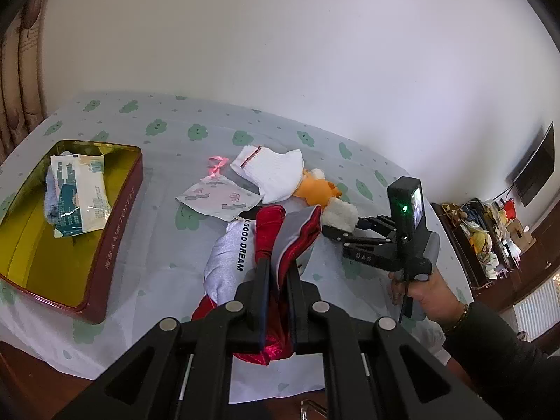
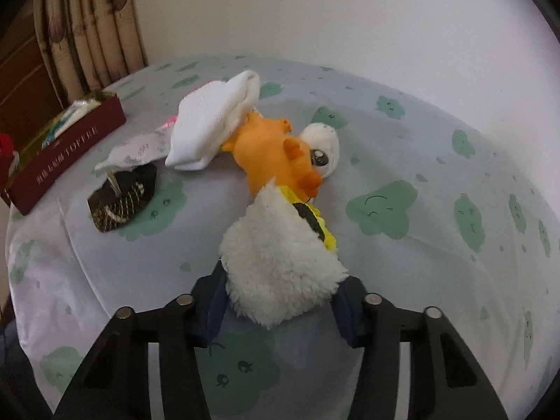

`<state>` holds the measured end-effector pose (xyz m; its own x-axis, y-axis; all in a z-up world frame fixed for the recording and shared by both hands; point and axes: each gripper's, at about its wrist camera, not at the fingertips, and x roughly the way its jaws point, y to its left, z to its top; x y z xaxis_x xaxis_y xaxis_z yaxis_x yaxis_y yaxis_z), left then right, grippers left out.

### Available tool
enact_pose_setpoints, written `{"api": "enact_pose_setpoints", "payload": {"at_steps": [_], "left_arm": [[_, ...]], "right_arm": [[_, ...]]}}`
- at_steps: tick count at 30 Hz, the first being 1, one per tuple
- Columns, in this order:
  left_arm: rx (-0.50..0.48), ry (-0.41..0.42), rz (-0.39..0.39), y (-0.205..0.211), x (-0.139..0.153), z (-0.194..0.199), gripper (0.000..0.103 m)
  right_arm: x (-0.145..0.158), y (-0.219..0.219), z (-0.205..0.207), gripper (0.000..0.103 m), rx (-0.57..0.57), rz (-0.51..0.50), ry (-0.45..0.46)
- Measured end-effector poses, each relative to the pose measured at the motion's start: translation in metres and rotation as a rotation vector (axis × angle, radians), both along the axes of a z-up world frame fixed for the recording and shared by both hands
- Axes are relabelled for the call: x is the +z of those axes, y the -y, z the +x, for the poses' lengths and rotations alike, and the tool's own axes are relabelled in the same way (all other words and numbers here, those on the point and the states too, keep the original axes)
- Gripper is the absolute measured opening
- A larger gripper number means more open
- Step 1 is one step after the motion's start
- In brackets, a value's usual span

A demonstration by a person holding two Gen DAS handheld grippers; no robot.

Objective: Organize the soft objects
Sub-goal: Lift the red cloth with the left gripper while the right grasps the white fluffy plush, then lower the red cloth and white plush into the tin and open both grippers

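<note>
My left gripper (image 1: 278, 273) is shut on a red and grey eye mask (image 1: 266, 245) printed "GOOD DREAM", held just above the bed. My right gripper (image 2: 280, 301) stands open around the fluffy white end (image 2: 280, 269) of an orange plush toy (image 2: 269, 154), its fingers on either side of the fleece. It also shows in the left wrist view (image 1: 336, 231) at the toy's white end (image 1: 341, 215). A white sock (image 2: 210, 119) lies against the toy. A red tin (image 1: 70, 224) with a tissue pack (image 1: 78, 197) inside sits at the left.
A flowered sachet (image 1: 218, 197) and a pink ribbon (image 1: 217, 166) lie beside the sock. A dark patterned pouch (image 2: 122, 199) lies near the tin (image 2: 66, 161). The bed sheet (image 2: 420, 280) spreads to the right. Shelves with clutter (image 1: 490, 231) stand beyond the bed.
</note>
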<state>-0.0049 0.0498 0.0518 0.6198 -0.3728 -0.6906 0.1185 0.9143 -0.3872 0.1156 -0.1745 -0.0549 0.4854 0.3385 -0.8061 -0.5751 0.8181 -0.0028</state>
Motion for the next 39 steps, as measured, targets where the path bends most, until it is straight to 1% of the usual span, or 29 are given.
{"api": "enact_pose_setpoints", "payload": {"at_steps": [4,5,8,11,14,16,20,24,25,27,30,33,36,38,39], "left_arm": [[0.013,0.012,-0.023,-0.008,0.003,-0.005,0.008],[0.02,0.016,-0.022,-0.011,0.005,-0.007,0.008],[0.052,0.03,-0.009,-0.025,0.012,-0.011,0.008],[0.121,0.054,0.032,-0.054,0.024,-0.016,0.008],[0.183,0.065,0.074,-0.083,0.032,-0.016,0.009],[0.235,0.061,0.115,-0.107,0.032,-0.011,0.009],[0.34,0.04,0.162,-0.148,0.02,0.003,0.009],[0.433,-0.006,0.145,-0.187,-0.006,0.025,0.009],[0.452,-0.022,0.13,-0.197,-0.015,0.033,0.009],[0.495,-0.052,0.152,-0.208,-0.028,0.043,0.009],[0.513,-0.076,0.201,-0.213,-0.043,0.053,0.009],[0.511,-0.111,0.182,-0.218,-0.059,0.064,0.009],[0.517,-0.122,0.201,-0.217,-0.071,0.069,0.01],[0.52,-0.122,0.227,-0.214,-0.075,0.071,0.012],[0.518,-0.119,0.241,-0.213,-0.077,0.072,0.015]], "right_arm": [[0.017,0.016,-0.023,0.041,-0.033,0.116,0.006],[0.021,0.019,-0.035,0.041,-0.038,0.149,0.008],[0.024,0.017,-0.063,0.041,-0.037,0.185,0.012],[0.02,0.013,-0.085,0.041,-0.033,0.211,0.012],[0.014,0.012,-0.088,0.041,-0.045,0.209,0.0],[0.015,0.014,-0.085,0.041,-0.058,0.221,0.001],[0.013,0.017,-0.083,0.041,-0.08,0.231,-0.014],[0.01,0.014,-0.084,0.041,-0.078,0.208,-0.013],[0.01,0.013,-0.084,0.042,-0.077,0.204,-0.013],[0.009,0.013,-0.083,0.042,-0.081,0.201,-0.016],[0.009,0.016,-0.08,0.042,-0.092,0.215,-0.03],[0.008,0.018,-0.077,0.042,-0.097,0.227,-0.042],[0.007,0.018,-0.077,0.042,-0.097,0.227,-0.044],[0.007,0.017,-0.077,0.042,-0.093,0.223,-0.042],[0.007,0.017,-0.077,0.042,-0.093,0.222,-0.041]]}}
